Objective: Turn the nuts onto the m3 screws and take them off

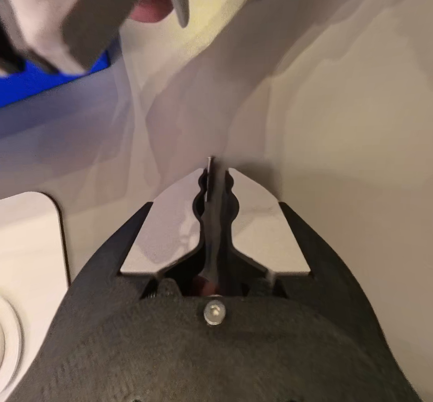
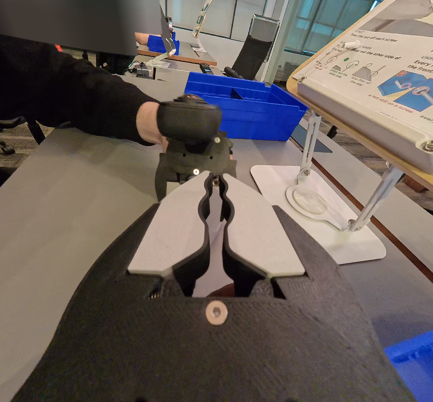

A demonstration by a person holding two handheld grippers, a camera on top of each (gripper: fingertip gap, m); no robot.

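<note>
In the left wrist view my left gripper [image 1: 214,171] is shut on a thin dark M3 screw [image 1: 209,179], which stands along the left pad with its end poking past the tips. This view is blurred. My right gripper [image 2: 216,176] is nearly shut, with a small brass nut [image 2: 215,182] pinched between its tips. The left gripper also shows in the right wrist view [image 2: 196,156], held by a hand directly ahead and facing mine; its fingertips are hidden behind my right fingers [image 2: 180,224]. The right gripper shows blurred at the top left of the left wrist view [image 1: 182,8].
A blue bin [image 2: 246,114] stands on the grey table [image 2: 70,203] behind the grippers. An instruction board [image 2: 375,62] on a white stand base [image 2: 328,238] is at the right. Another blue bin [image 2: 412,367] shows at the bottom right. A black sleeve [image 2: 70,100] reaches in from the left. My hands' fingertips stand some 12 cm from each other.
</note>
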